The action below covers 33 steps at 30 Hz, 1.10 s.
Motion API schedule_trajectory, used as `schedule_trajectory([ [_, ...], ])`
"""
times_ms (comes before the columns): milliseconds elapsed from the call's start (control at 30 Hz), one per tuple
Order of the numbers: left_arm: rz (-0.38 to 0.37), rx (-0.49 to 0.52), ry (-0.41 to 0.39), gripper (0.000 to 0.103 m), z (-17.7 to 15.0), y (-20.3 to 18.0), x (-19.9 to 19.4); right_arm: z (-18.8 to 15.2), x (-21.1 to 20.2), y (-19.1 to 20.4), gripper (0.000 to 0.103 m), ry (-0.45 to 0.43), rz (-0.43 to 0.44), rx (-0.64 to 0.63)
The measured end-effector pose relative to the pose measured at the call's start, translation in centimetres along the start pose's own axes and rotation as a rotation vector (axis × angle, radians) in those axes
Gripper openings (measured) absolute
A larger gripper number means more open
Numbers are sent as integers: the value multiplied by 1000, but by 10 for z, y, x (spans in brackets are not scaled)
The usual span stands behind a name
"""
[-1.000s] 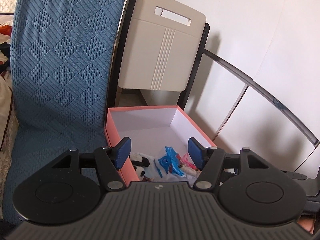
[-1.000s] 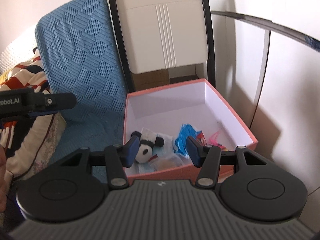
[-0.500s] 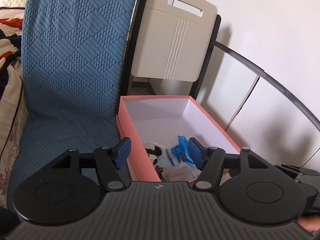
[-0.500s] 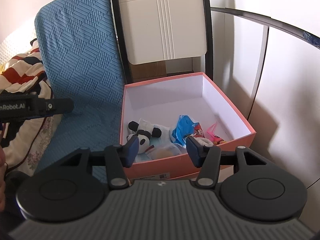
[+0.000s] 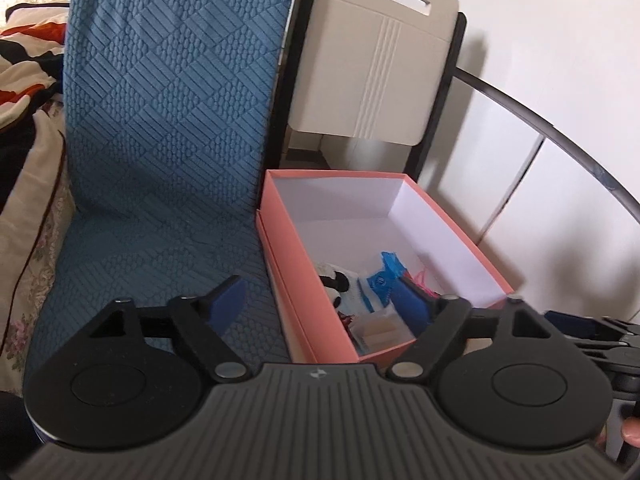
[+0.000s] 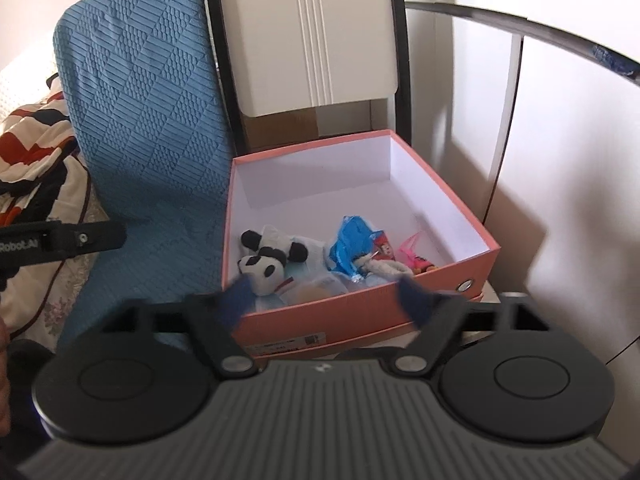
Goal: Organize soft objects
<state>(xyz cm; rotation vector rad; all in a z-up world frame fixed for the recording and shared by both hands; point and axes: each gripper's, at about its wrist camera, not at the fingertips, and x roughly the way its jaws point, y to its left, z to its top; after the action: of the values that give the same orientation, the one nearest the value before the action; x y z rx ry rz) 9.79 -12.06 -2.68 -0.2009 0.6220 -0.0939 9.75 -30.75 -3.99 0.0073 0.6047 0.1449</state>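
From my right wrist camera I look straight down into the open salmon-pink cardboard box with white lining [image 6: 436, 284], and only here do I see its printed white label strip [image 6: 286, 345] on the front wall and a metal eyelet [image 6: 466, 286]; the label's print is too small for me to read. This view also catches the other tool as a black bar at the left edge, where I can read "Robot.AI" [image 6: 19, 246] in white. My left wrist camera sees the same box [image 5: 304, 296] from its left side, so the near wall hides part of the contents.

The soft things lie bunched at the near end of the box floor: a small black-and-white panda plush toy [image 6: 266, 266], a crinkled blue plastic-wrapped packet [image 6: 352, 250], a bright pink item [image 6: 414, 254] too small to identify, and pale clear-wrapped pieces under them. The far half of the box floor is bare white.

My left gripper [image 5: 320, 304] has just been spreading its blue pads and they stand wide, 1 over the textured blue quilted cushion cover [image 5: 168, 128], 1 over the box, nothing between them. My right gripper [image 6: 328, 300] has just been opening too; its pads are blurred, wide apart before the box front, gripping nothing. A beige folding chair back [image 6: 304, 36] stands behind the box.
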Motion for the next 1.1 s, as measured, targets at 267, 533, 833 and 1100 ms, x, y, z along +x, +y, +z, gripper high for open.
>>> schedule_trajectory([
  [267,35,26,8,101,-1,-1,0,1,0,-5,103,-22,-29,16],
  [533,46,24,20,103,-1,-1,0,0,1,-3,103,-15,-23,8],
  [833,48,34,12,103,1,-3,-4,0,1,-1,103,-11,-11,6],
  [1100,57,32,10,103,1,-4,-5,-1,2,-3,103,-4,-12,14],
])
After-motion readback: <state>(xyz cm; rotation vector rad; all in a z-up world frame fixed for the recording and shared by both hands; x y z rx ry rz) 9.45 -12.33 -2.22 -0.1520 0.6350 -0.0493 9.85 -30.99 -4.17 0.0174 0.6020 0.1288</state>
